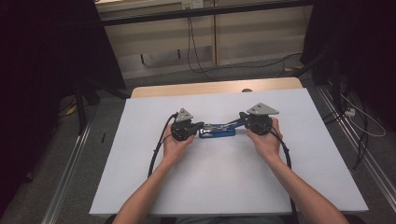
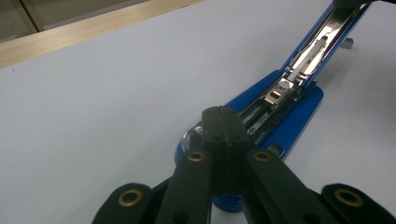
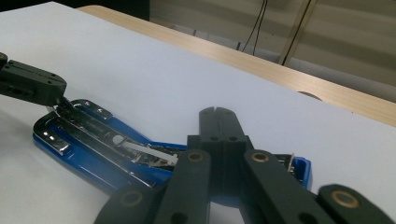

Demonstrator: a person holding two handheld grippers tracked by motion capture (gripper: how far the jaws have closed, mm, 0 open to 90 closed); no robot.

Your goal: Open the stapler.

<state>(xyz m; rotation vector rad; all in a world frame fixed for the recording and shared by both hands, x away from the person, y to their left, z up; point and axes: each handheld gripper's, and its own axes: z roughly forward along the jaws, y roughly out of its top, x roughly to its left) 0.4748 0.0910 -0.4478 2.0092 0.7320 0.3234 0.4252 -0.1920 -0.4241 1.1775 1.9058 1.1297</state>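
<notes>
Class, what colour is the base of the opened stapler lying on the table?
Blue. The stapler base shows best in the right gripper view, with silver metal inside.

In the high view, the stapler (image 1: 217,131) at the centre of the frame is showing too small to make out its parts, and both of its ends are lying hidden behind the left tool (image 1: 198,125) and the right tool (image 1: 240,120). In the left gripper view, the stapler's raised top arm (image 2: 322,39) is running out past the upper right edge, and the tool's own shut jaws are covering the front of the blue base (image 2: 289,126). In the right gripper view, the jaws are hiding the middle of the stapler (image 3: 93,149), and the other tool (image 3: 30,84) is being cut off by the left edge.
</notes>
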